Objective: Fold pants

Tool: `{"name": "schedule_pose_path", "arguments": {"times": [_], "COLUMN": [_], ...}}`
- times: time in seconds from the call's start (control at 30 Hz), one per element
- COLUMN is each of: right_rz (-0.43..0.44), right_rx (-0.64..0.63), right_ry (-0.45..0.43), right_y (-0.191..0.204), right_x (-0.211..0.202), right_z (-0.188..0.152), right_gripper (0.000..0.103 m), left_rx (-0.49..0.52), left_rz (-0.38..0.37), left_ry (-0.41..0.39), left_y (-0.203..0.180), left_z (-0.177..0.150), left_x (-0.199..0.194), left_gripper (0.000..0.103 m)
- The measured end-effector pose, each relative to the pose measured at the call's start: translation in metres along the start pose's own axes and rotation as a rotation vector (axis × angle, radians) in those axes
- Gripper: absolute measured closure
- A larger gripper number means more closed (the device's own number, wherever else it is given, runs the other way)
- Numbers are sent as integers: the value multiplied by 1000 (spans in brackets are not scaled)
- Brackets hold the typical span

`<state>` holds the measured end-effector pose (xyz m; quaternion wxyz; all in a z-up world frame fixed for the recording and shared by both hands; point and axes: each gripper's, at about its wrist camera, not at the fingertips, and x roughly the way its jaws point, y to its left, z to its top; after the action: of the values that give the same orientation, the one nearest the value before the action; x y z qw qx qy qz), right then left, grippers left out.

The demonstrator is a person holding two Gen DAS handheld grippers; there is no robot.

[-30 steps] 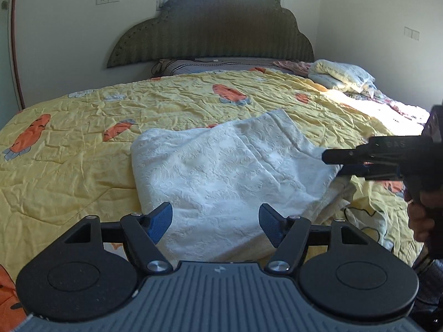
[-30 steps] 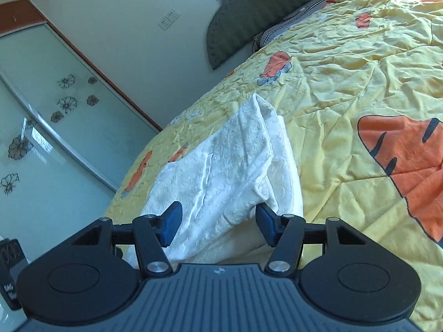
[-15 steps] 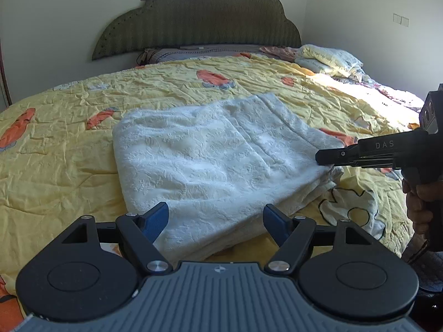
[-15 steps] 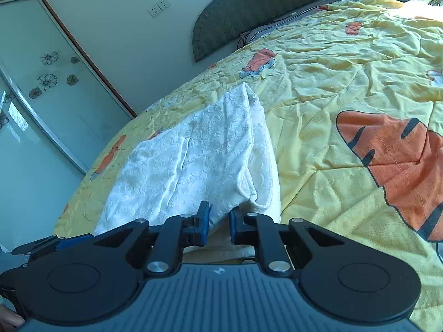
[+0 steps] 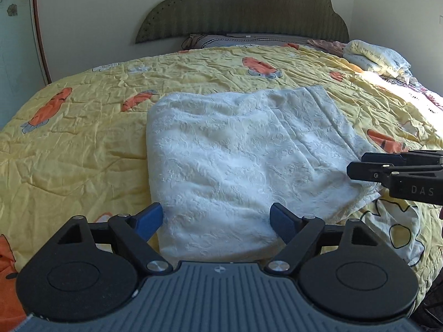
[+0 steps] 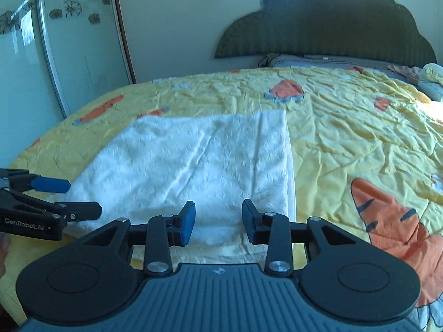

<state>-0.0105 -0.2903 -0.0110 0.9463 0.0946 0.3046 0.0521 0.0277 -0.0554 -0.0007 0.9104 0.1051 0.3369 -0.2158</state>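
The white textured pants lie folded into a flat rectangle on the yellow bedspread; they also show in the right wrist view. My left gripper is open and empty, just above the near edge of the pants. My right gripper is open and empty at the near right corner of the pants. In the left wrist view the right gripper reaches in from the right over the pants' right edge. In the right wrist view the left gripper sits at the pants' left edge.
The bed has a yellow quilt with orange carrot prints. A dark green headboard stands at the far end. Pillows lie at the far right. A glass wardrobe door stands to the left.
The right gripper, shut on the pants' edge half a second ago, has opened and let go. The pants now lie flat. Both grippers have swung level toward the headboard.
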Motion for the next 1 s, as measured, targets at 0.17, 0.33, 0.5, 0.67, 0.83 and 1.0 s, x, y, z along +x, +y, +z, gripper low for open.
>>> {"name": "schedule_pose_path", "arguments": {"times": [0.17,0.33,0.5,0.67,0.83,1.0], "right_rz": [-3,-21,-23,-22,-22,-19], "right_rx": [-56,-90,-87,-83,-91,-102], "right_ry": [-50,10,4,-5,9,12], "right_y": [16,18,19,19,17,17], "right_x": [-11,4,0,-1,1,1], "right_z": [10,4,3,5,3,1], "right_gripper": [66,66,66,65,66,66], "left_rx": [3,21,40,31,31,56], "left_rz": [42,83,115,122,126,125], "left_ry": [-1,16,15,24,29,18], "left_y": [-3,-11,-15,-15,-16,-16], "left_z": [7,10,10,12,12,13], "left_x": [-5,-3,-3,-1,1,1], "left_gripper": [15,12,10,10,10,10]}}
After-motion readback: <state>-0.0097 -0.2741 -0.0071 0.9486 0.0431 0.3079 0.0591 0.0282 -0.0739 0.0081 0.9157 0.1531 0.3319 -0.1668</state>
